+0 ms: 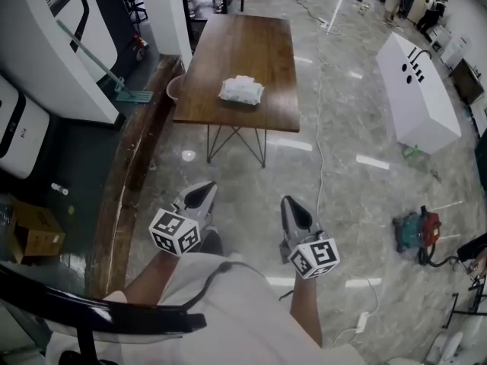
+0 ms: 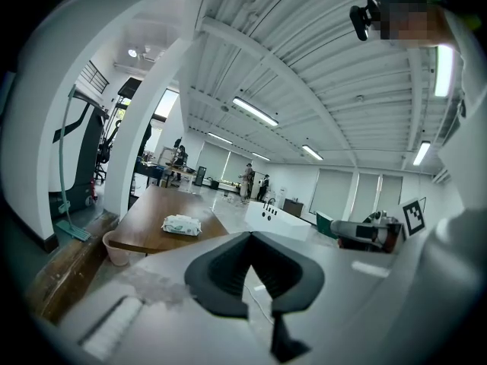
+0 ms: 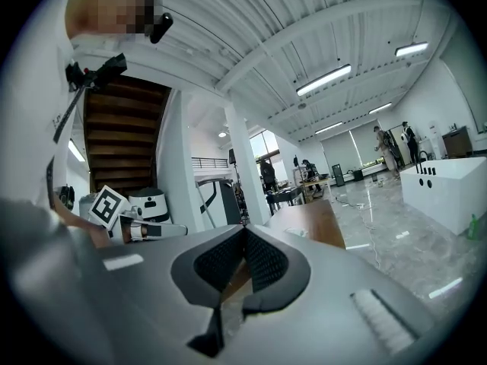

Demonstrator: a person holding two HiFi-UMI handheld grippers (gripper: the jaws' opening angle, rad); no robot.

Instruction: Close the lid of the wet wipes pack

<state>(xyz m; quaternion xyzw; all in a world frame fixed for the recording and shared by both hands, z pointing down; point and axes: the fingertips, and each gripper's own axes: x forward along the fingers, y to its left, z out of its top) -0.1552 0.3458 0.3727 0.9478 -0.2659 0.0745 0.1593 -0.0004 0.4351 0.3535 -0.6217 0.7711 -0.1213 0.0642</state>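
**Legible text.** We read no words, brand names or numbers in any view. The wet wipes pack, lying toward the near edge of the table, carries print too small to make out. The cube on the left gripper and the cube on the right gripper bear only black-and-white square markers.

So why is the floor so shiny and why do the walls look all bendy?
Head view: the polished floor shows bright glare streaks. Left gripper view and right gripper view: wide-angle lenses bend the ceiling beams and blacken the corners, though the wet wipes pack looks fairly sharp.
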